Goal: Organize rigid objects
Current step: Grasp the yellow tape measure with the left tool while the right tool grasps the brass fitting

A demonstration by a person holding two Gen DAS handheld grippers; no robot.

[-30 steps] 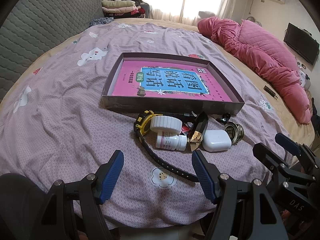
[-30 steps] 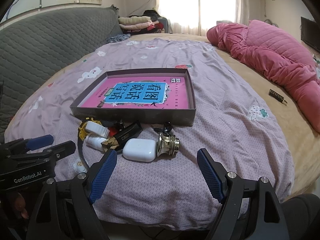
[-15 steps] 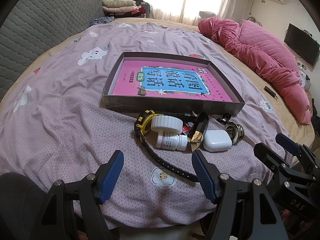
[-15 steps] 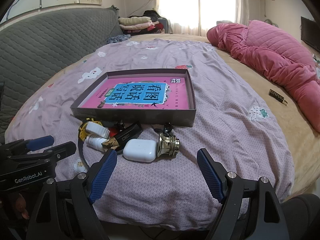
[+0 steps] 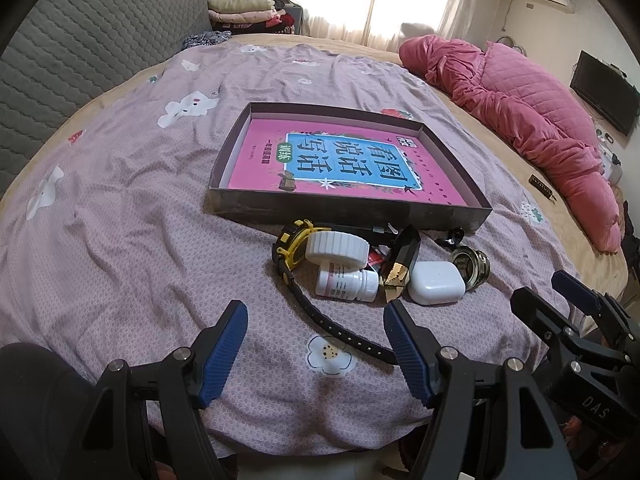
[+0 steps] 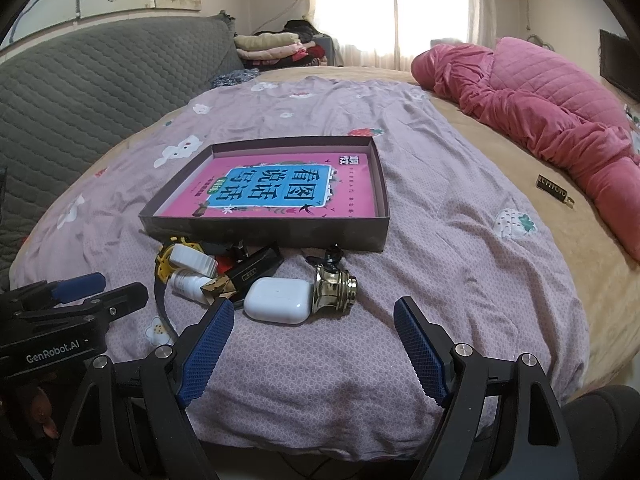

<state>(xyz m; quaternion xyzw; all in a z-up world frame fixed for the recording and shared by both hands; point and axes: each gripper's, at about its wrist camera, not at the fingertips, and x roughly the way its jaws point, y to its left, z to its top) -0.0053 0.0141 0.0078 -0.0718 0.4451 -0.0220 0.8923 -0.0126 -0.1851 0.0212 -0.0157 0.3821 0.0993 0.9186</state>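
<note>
A shallow dark box with a pink and blue book inside lies on the bed. In front of it sits a cluster: a yellow and black watch with a long strap, a white cap, a white pill bottle, a black and gold faceted piece, a white earbud case and a brass fitting. My left gripper hangs open just short of the strap. My right gripper stays open near the earbud case.
The lilac bedsheet covers a round bed. A pink quilt is heaped at the right. A grey padded headboard curves along the left. A small dark tag lies on the tan cover. Folded clothes are stacked at the back.
</note>
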